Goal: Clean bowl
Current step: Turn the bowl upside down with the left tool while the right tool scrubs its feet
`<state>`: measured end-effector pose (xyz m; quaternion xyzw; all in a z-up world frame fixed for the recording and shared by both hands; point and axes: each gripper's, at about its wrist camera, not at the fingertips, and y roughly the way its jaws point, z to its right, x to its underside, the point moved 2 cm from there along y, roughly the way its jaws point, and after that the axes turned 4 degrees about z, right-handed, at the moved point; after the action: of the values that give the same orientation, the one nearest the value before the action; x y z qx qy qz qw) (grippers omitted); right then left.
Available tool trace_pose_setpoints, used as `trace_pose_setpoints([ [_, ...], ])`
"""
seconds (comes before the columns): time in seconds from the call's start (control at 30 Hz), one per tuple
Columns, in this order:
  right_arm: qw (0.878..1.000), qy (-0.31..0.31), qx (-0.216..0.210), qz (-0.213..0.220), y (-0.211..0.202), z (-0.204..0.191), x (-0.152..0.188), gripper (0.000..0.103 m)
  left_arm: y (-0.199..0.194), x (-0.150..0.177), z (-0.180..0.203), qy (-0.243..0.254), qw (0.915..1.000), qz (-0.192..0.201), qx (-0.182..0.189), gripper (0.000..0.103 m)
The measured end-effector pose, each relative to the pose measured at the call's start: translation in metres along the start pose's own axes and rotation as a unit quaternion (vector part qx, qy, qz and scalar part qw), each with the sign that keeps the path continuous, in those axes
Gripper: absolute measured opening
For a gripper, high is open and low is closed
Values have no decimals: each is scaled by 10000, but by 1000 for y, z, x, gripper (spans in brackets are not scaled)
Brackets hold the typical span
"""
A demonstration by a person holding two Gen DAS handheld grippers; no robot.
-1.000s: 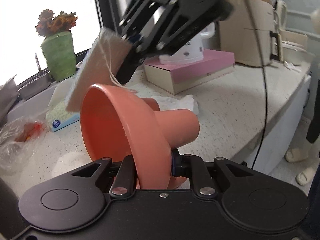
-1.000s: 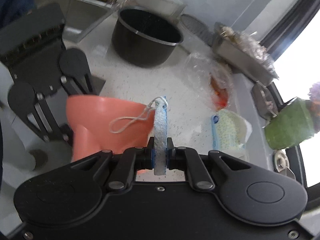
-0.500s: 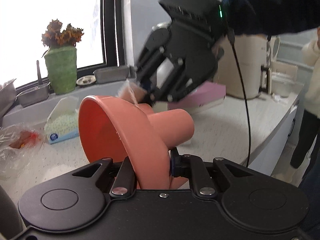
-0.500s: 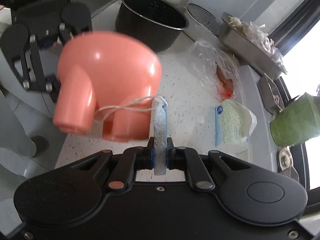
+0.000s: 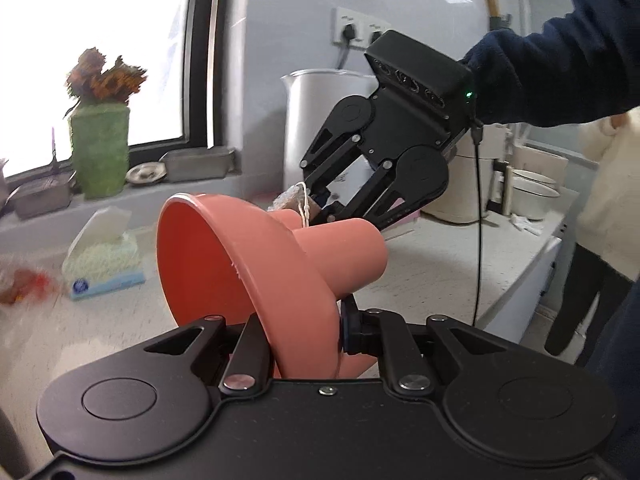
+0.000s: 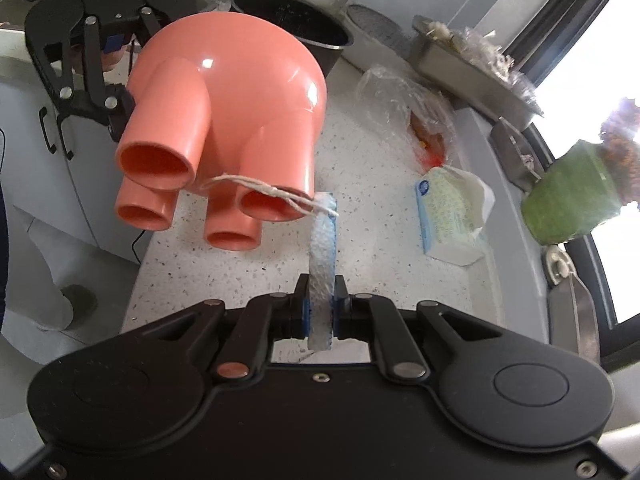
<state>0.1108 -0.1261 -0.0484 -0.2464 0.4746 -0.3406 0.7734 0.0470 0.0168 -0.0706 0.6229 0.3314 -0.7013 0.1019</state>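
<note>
Bowl [image 5: 240,264] hangs above the counter [image 6: 368,224], tipped on its side, its rim clamped in the left gripper [image 5: 308,336]; the four hollow legs face the right wrist camera, the mouth faces the window. The right gripper [image 6: 320,312] is closed on a thin sponge [image 6: 322,256], held edge-on, its string loop [image 6: 256,188] draped over a leg.

The sponge sits by the legs on the outside, so I judge the underside is being wiped. To do it well, turn the sponge flat against the curved wall, work round each leg, keep the string from snagging, and hold the rim firmly.

The inside of the bowl looks empty. Far on the counter, the black pot [image 6: 292,28] interior is too dark to read; the metal tray [image 6: 472,68] holds crumpled wrapping; a tissue box [image 6: 444,208] lies right.
</note>
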Motion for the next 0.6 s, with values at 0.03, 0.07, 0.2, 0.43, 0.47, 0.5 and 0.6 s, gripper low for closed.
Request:
trace_pose_setpoints([
  [0.03,10000,4,25,41,-5,-1,0,11,-2,-4,1,12,10000,18,55,14],
  [0.07,9999,10,49,88,-10,-1,0,11,-4,-8,2,21,9999,42,129,14],
  [0.2,9993,8,225,287,-36,-4,0,11,-9,-27,6,63,9990,105,420,14],
  [0.43,9978,156,509,400,-54,0,8,11,-6,-55,5,-67,9970,423,644,14],
  [0.47,9975,173,530,425,-55,-1,9,11,-5,-59,3,-157,9969,474,614,14],
  [0.5,9972,191,528,491,-58,-3,8,11,-5,-61,2,-227,9969,480,581,14],
  [0.6,9962,153,601,618,-64,-9,3,11,-3,-71,-6,-544,9957,464,588,15],
])
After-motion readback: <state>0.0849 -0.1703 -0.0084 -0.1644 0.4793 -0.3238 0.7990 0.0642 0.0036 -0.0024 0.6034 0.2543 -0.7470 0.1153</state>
